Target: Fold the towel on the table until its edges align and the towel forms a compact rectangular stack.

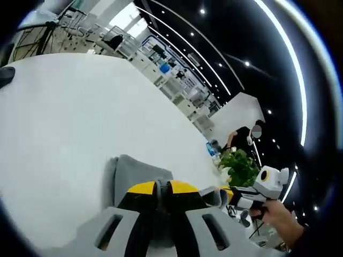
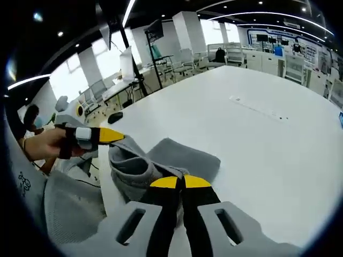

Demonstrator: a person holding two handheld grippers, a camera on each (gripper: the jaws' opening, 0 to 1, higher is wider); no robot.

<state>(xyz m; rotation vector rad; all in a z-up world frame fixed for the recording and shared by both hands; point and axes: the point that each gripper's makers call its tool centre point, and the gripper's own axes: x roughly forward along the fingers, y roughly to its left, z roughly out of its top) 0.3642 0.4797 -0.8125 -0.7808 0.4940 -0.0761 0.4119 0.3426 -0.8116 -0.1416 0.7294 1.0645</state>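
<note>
A grey towel (image 1: 136, 172) lies bunched at the near edge of the white table (image 1: 69, 123). My left gripper (image 1: 162, 187) is shut on the towel's near edge, its yellow tips pressed together. In the left gripper view the right gripper (image 1: 228, 194) comes in from the right, pinching another part of the cloth. In the right gripper view the towel (image 2: 185, 155) is lifted into a fold near the table edge. My right gripper (image 2: 180, 182) is shut on it. The left gripper (image 2: 113, 135), held by a hand (image 2: 43, 145), grips the raised fold at the left.
The white table (image 2: 257, 150) stretches far beyond the towel. A small dark object (image 2: 114, 115) lies near its far left edge, and a cable slot (image 2: 257, 109) sits mid-table. A green plant (image 1: 239, 167) stands past the table's edge. Office desks and chairs fill the background.
</note>
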